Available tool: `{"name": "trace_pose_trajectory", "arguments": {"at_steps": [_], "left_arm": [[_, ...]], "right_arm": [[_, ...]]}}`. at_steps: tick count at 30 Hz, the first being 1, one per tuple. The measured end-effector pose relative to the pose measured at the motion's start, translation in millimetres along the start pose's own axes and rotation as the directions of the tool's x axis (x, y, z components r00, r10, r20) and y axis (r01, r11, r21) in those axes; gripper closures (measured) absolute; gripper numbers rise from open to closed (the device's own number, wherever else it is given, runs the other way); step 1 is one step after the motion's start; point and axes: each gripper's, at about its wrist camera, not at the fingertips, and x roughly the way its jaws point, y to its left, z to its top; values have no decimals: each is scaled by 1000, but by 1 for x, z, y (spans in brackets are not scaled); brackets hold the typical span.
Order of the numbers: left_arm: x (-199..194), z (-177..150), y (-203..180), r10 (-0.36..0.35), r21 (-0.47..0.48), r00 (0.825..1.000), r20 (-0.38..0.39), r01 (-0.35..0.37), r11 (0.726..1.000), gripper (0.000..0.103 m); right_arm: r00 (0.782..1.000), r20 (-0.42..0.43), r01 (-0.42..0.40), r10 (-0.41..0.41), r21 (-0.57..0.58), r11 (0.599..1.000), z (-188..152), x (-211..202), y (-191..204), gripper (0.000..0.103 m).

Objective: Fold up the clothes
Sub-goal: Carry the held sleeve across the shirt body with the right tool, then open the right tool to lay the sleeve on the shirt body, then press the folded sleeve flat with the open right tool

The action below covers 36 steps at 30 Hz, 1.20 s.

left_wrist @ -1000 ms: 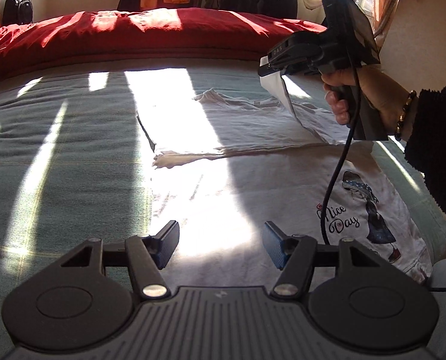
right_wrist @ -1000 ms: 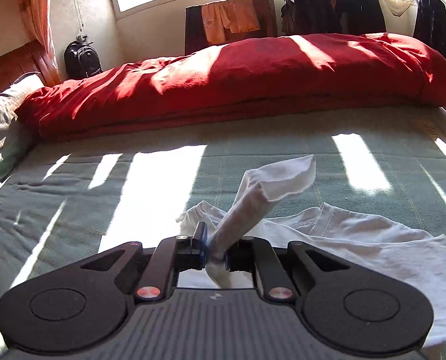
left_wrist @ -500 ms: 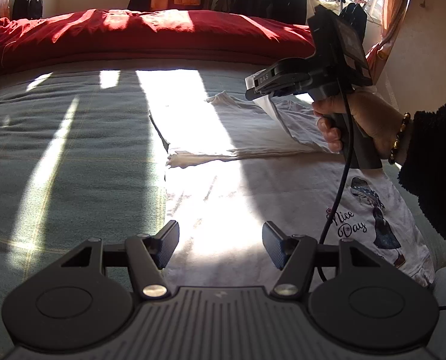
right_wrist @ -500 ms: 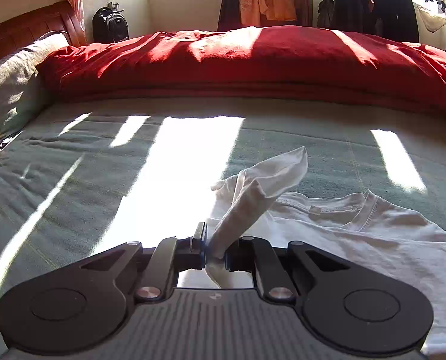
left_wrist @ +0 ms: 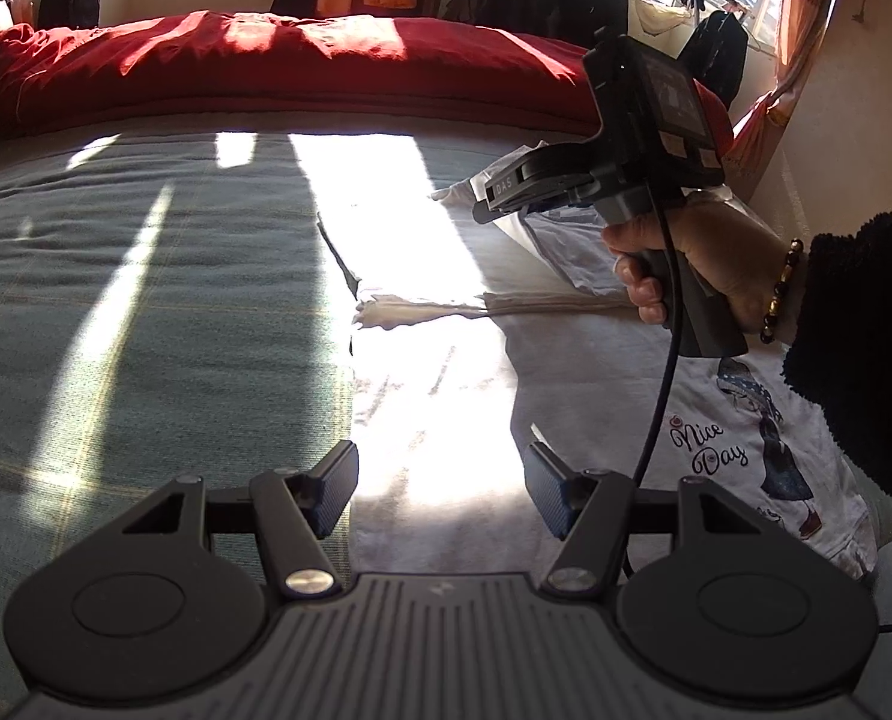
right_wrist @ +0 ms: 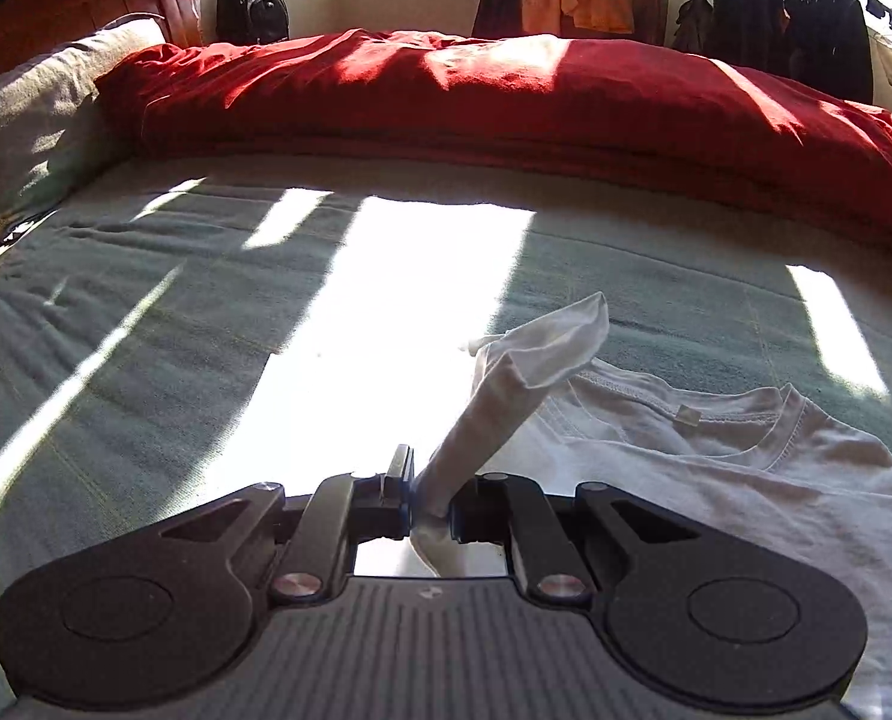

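On the green bedspread (right_wrist: 146, 360) lies a soft, limp white T-shirt (left_wrist: 596, 396). Right gripper (right_wrist: 431, 507) pinches its sleeve (right_wrist: 506, 396); left gripper (left_wrist: 440, 489) hangs unclenched, best taking the near hem.

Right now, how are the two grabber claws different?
The right gripper is shut on a sleeve of the white T-shirt, lifting it off the bed; the left gripper is open and holds nothing. The right gripper is over the collar end of the shirt, while the left gripper is over the plain, sunlit lower part. Both are black two-finger claws pointing down at the same shirt.
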Motion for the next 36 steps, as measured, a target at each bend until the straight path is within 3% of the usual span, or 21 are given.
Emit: {"name": "trace_pose_trajectory", "arguments": {"at_steps": [2, 7, 9, 13, 14, 18, 22, 26, 32, 36], "left_arm": [[0, 0, 1, 5, -2, 1000, -1, -5, 1000, 41], [-1, 0, 3, 14, -11, 1000, 1, -14, 1000, 41], [0, 1, 4, 15, -12, 1000, 1, -15, 1000, 41], [-1, 2, 1, 11, -3, 1000, 5, -11, 1000, 41], [-2, 3, 0, 11, -1, 1000, 7, -11, 1000, 41], [-2, 5, -6, 7, 7, 1000, 13, -7, 1000, 41], [3, 9, -19, 6, 32, 1000, 12, -6, 999, 40], [13, 13, -38, 3, 68, 1000, 3, -4, 998, 40], [34, 27, -75, 9, 131, 1000, -3, -8, 991, 40], [54, 38, -96, 14, 147, 1000, -16, -11, 989, 40]], "right_arm": [[1000, -12, -8, 8, -5, 1000, -1, 5, 2, 90], [998, -47, -37, 36, -24, 999, -5, 13, 11, 77], [997, -49, -56, 54, -29, 998, -7, 10, 14, 65], [992, -22, -124, 124, -6, 992, -4, -10, 10, 53], [991, -12, -136, 136, -2, 991, -3, -16, 8, 46], [989, 21, -149, 148, 31, 988, 2, -40, -10, 44], [995, 46, -87, 84, 84, 993, -4, -64, -49, 44], [999, 31, 28, -33, 155, 988, -34, -85, -106, 44], [985, -6, 166, -170, 251, 954, -91, -123, -189, 44], [974, 1, 219, -227, 256, 942, -125, -148, -223, 42]]}}
